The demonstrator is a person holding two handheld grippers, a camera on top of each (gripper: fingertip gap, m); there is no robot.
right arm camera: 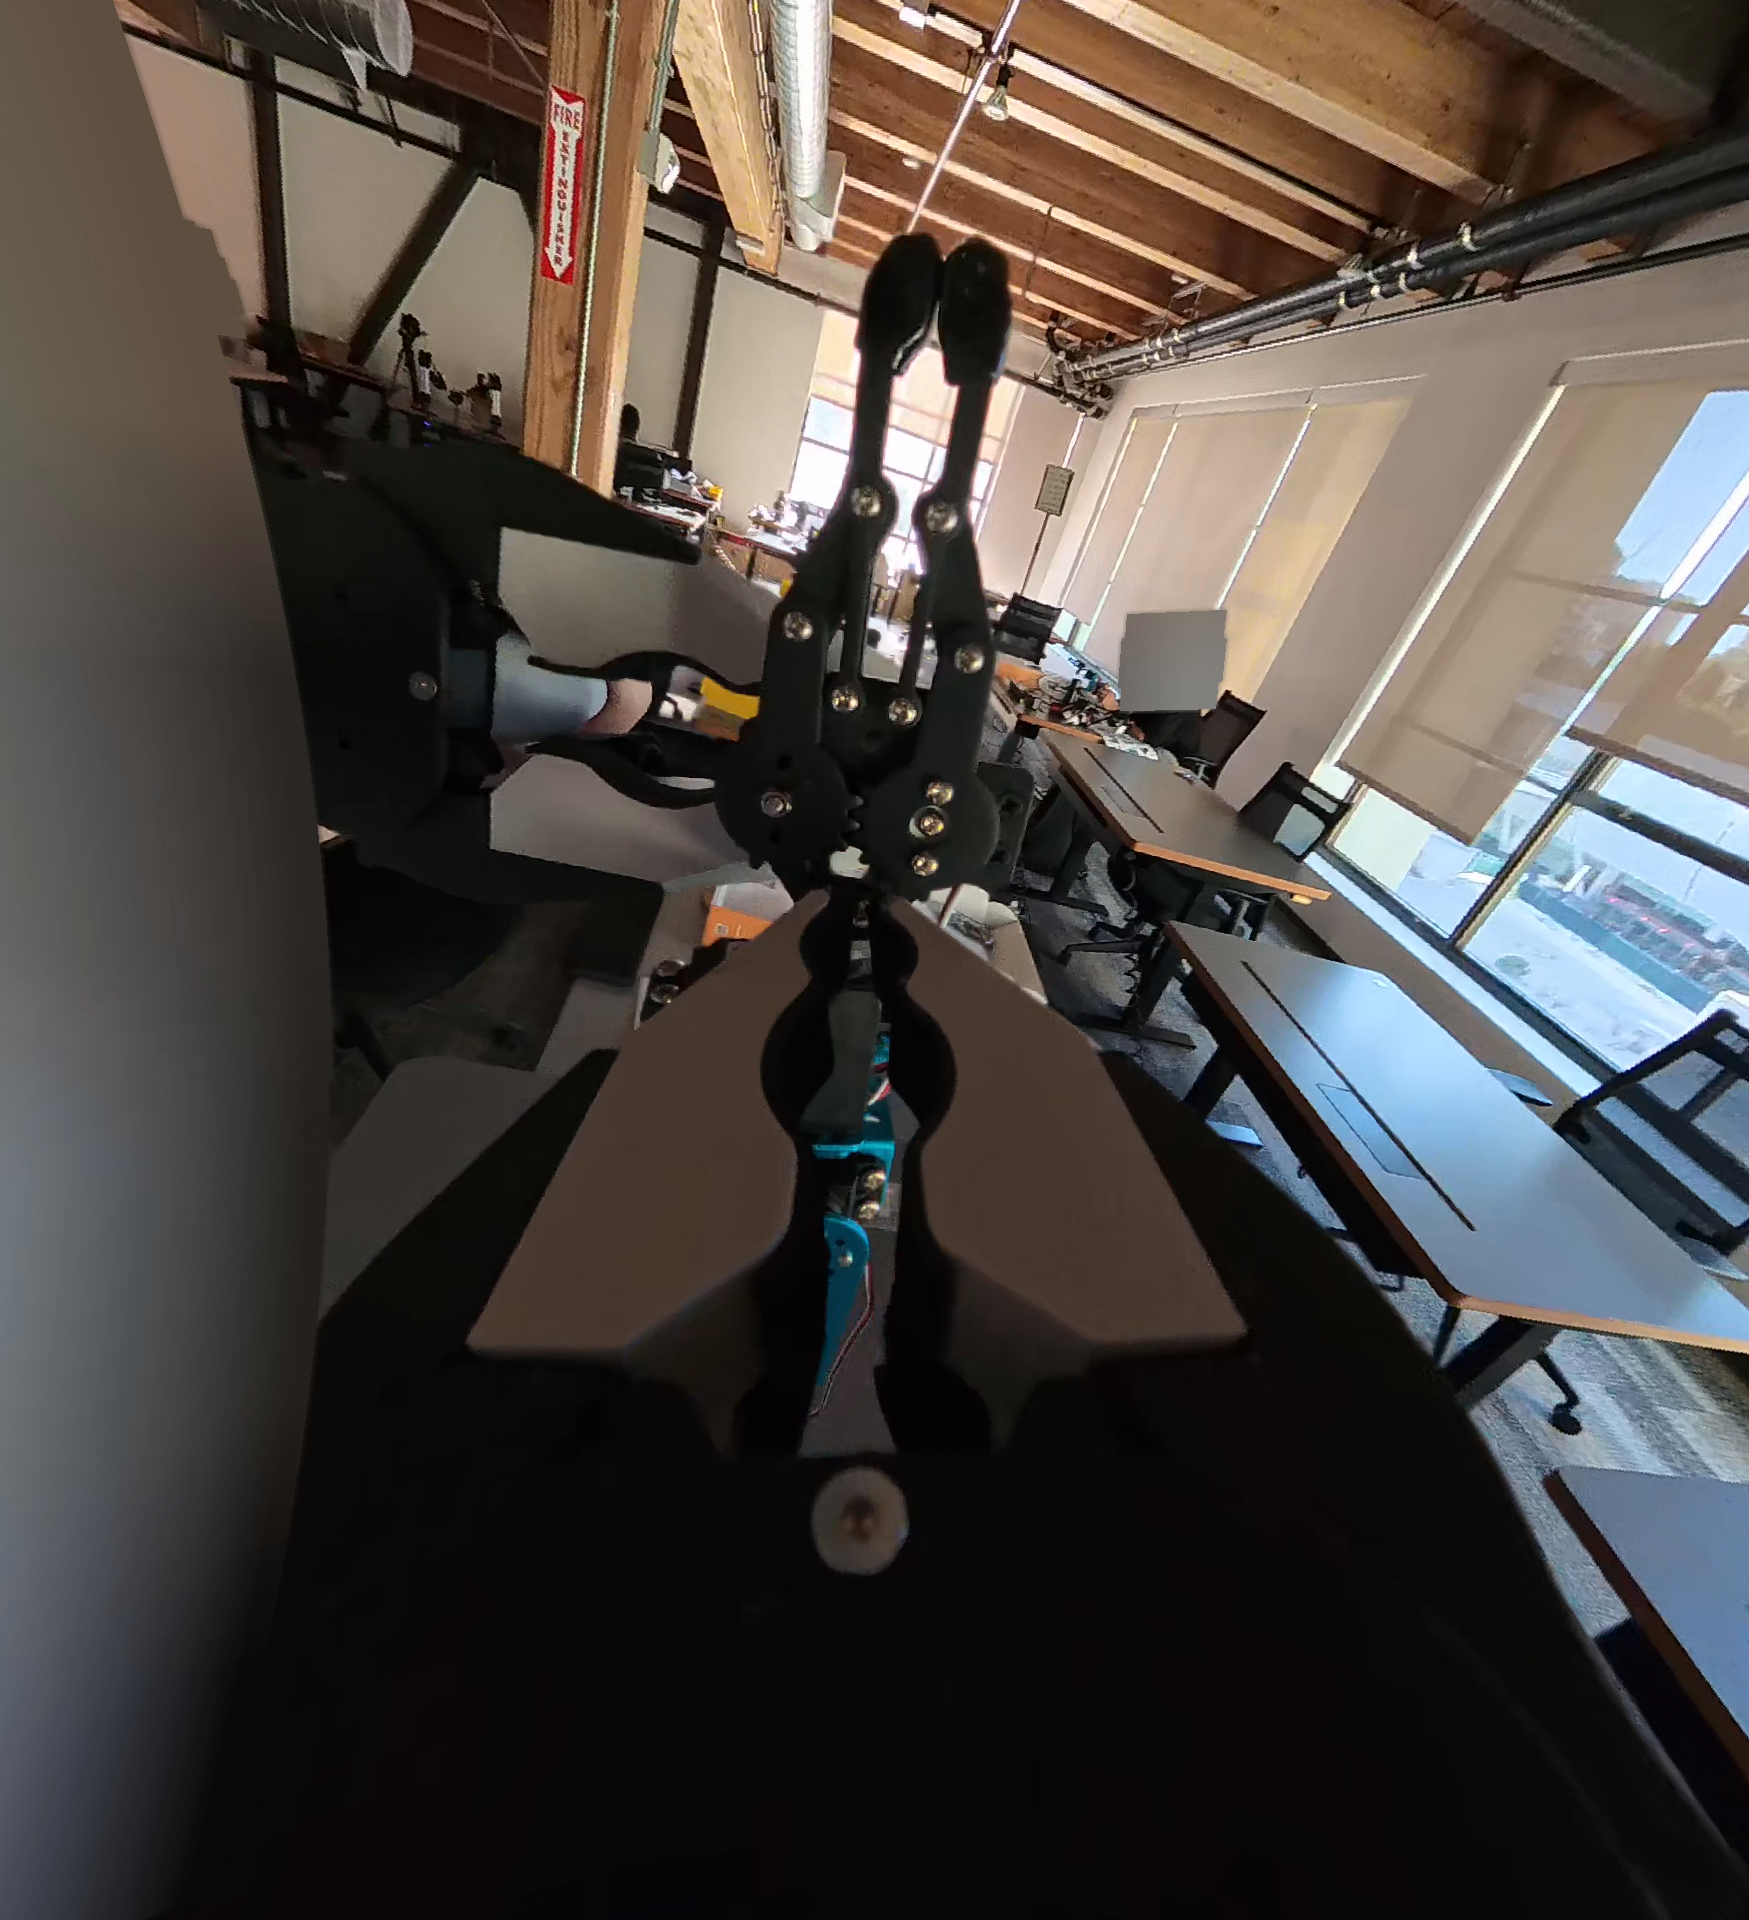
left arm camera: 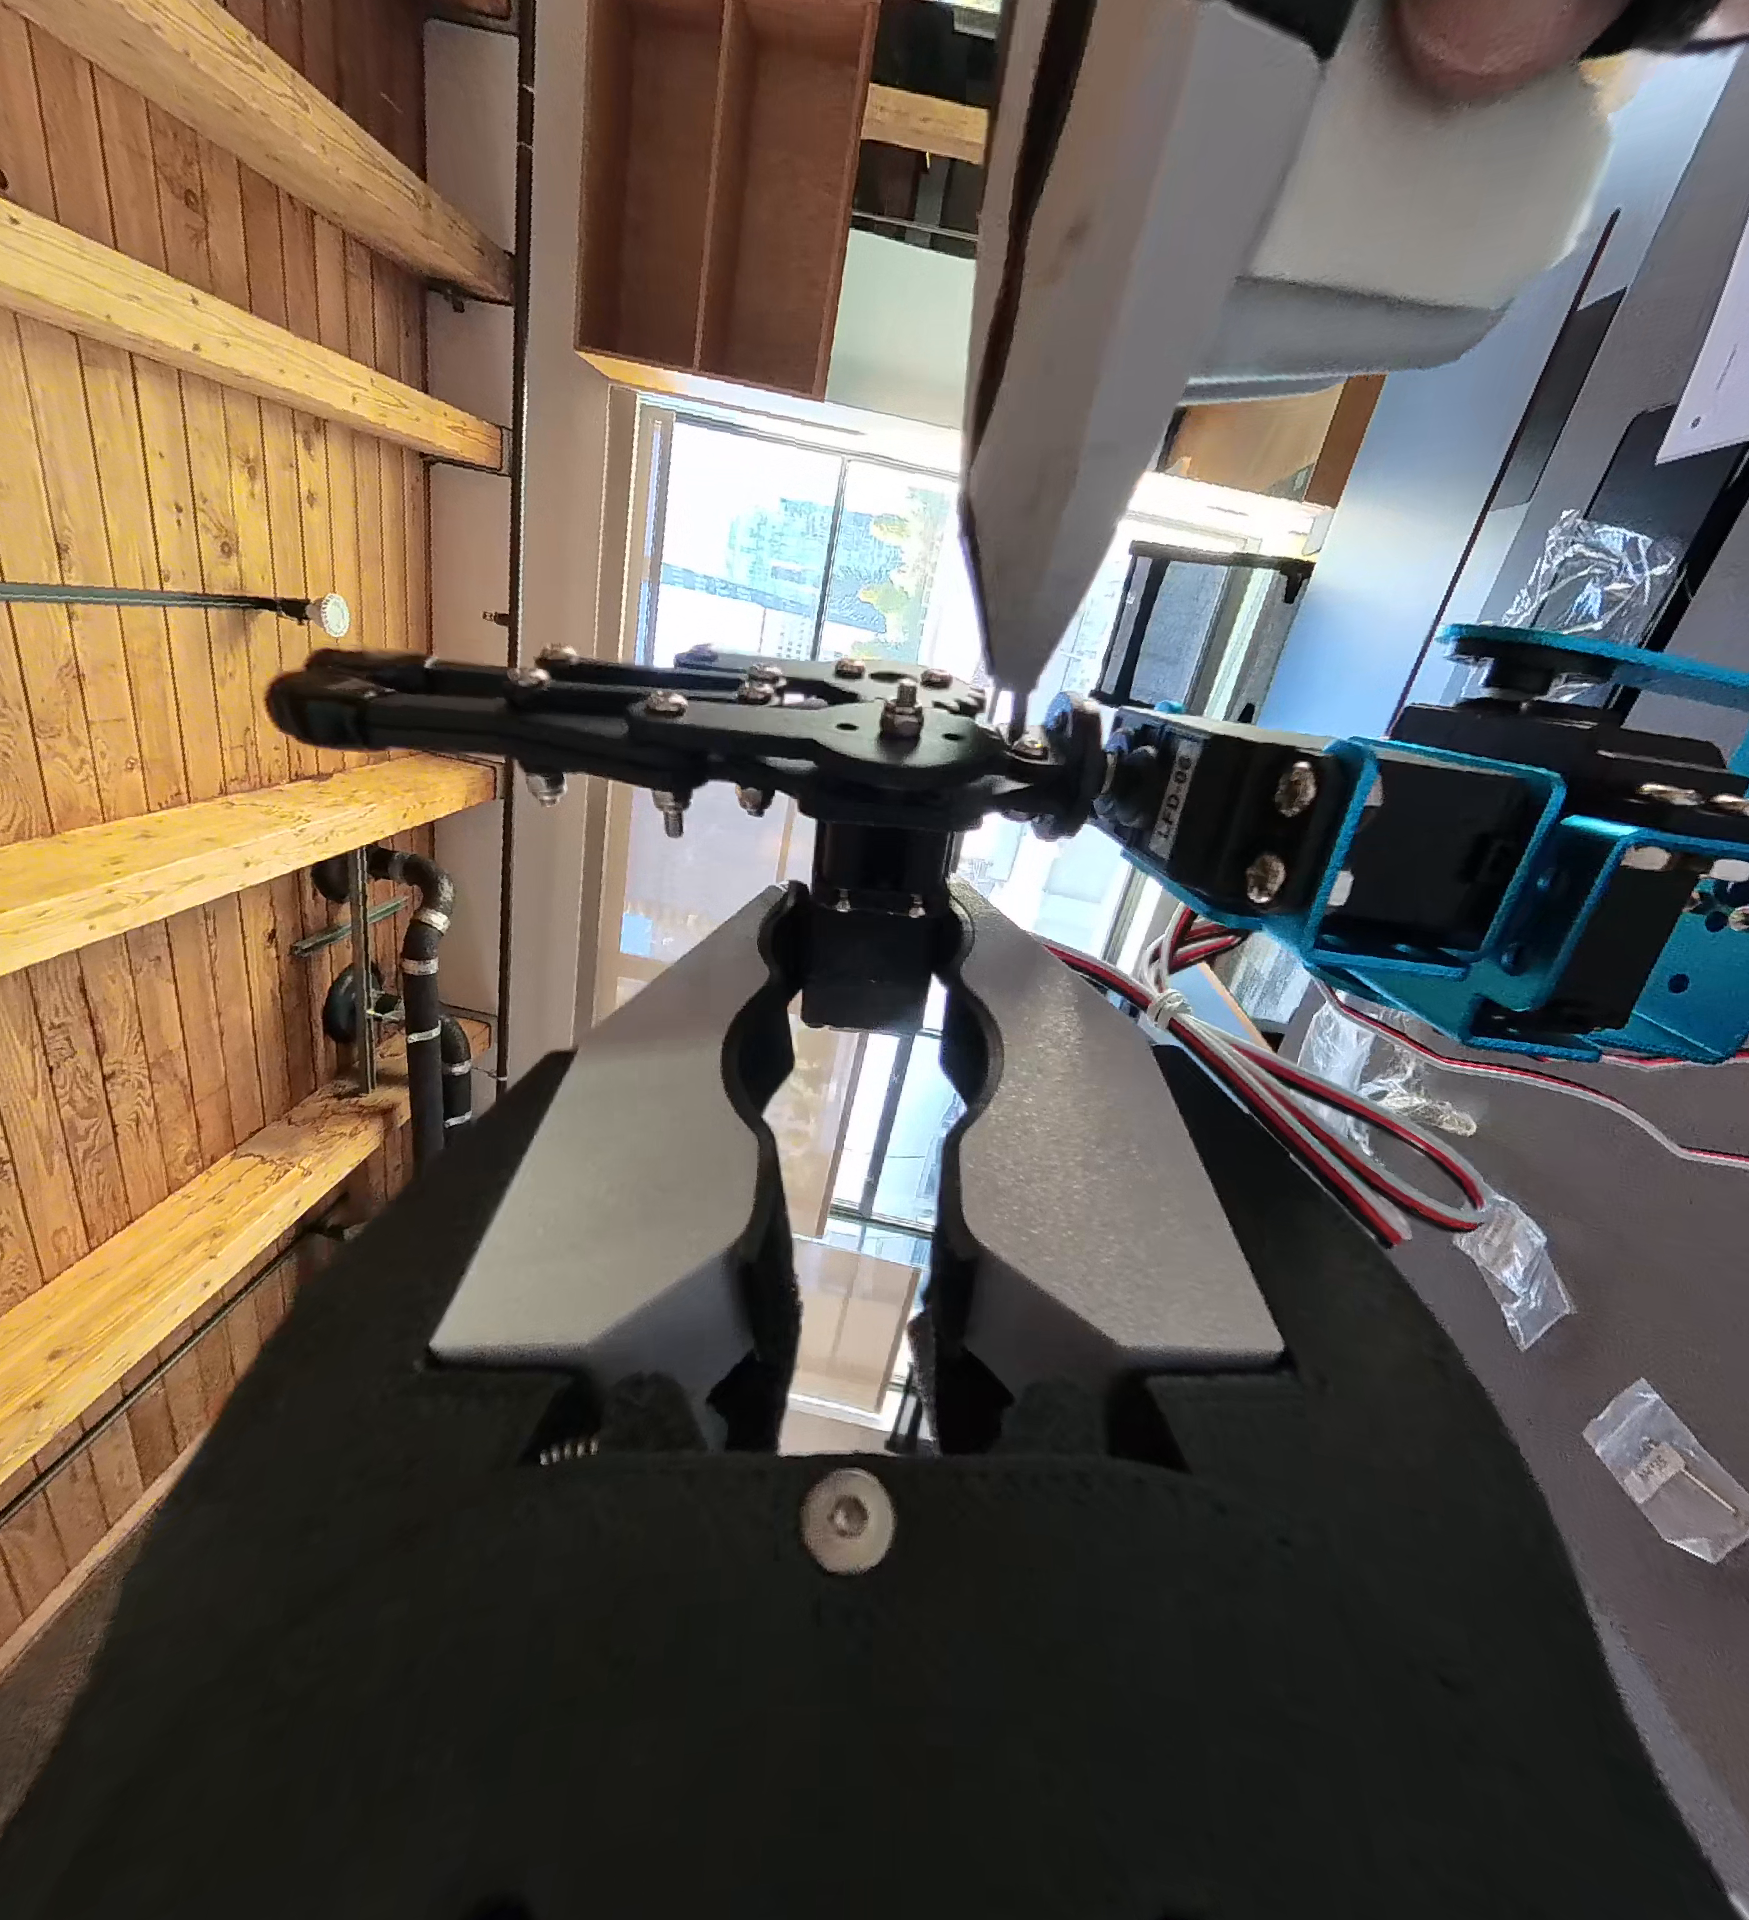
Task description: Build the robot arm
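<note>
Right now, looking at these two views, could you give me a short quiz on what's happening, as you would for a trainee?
1. True or false: the tips of the black claw are spread wide apart.
2. What does the left tool clamp? A) the red-and-white wires B) the black motor block under the claw C) a plastic bag
3. Fill in: the claw is mounted on a small ___ metal arm.

Key: 1 false, the tips nearly touch; 2 B; 3 blue.
</note>
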